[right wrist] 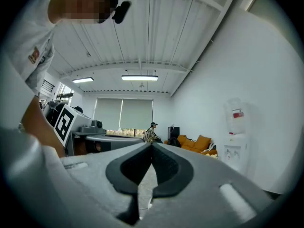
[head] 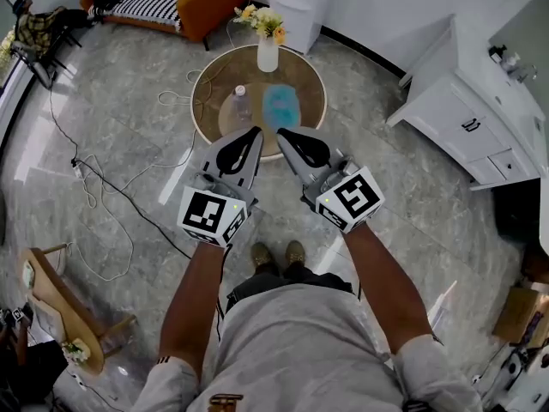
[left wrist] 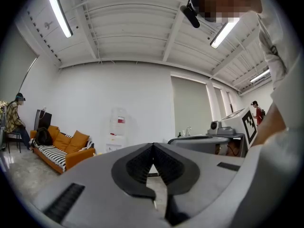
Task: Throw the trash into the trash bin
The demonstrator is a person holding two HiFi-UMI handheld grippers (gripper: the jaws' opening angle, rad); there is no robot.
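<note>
A low wooden stand (head: 64, 303) sits at the lower left of the head view. An orange sofa (head: 184, 3) with a striped cushion lies along the upper left, and loose cables (head: 94, 183) trail over the grey marble floor (head: 129, 101) between them. In the upper middle of the frame stands a round counter (head: 210, 84). A clear plastic bottle (head: 241, 103) lies on its left part. Just beside the bottle, near the middle, is a crumpled blue piece of trash (head: 280, 106). A white vase of flowers (head: 268, 50) stands at the counter's upper rim. Below the counter in the frame, the left gripper (head: 254, 133) and the right gripper (head: 280, 134) are held side by side. They angle toward each other, and their tips overlap the counter's lower rim, near the trash but apart from it. The left gripper view shows its jaws pressed together at the tips with nothing between them. The right gripper view shows the same, jaws closed and empty. A white cabinet (head: 467, 114) fills the right edge of the head view.
</note>
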